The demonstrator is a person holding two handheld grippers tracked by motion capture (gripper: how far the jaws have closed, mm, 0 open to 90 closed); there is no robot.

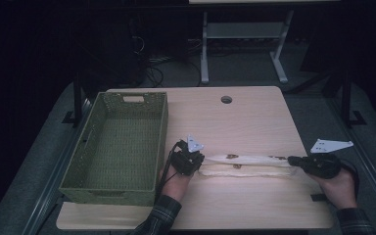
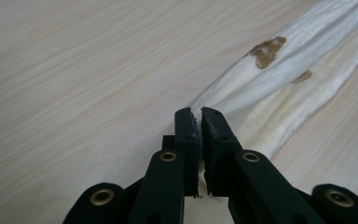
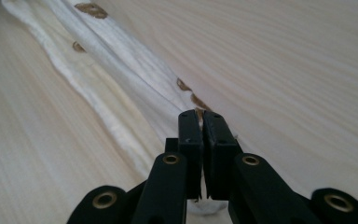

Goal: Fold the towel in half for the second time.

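High view, item one: cloth, cream-white with small brown motifs, stretched into a long narrow band across the near middle of the table, lying on the wood between your two hands. Item two: left tool, pinched tight on the cloth's left end; the left gripper view shows its jaws all but touching, with white fabric caught between them. Item three: right tool, likewise clamped on the cloth's right end; the right gripper view shows fabric nipped at the jaw tips. Item four: green woven basket, standing at the table's left, just beside your left hand, nothing inside it.

Step in hand, as judged: you hold the cloth taut by both ends, probably mid-fold or ready to lift. Next move, as judged: bring the two ends together or carry the band leftward over the basket rim, keeping both grips firm so neither end slips.

Writing and labels: none legible on cloth, basket or tools.
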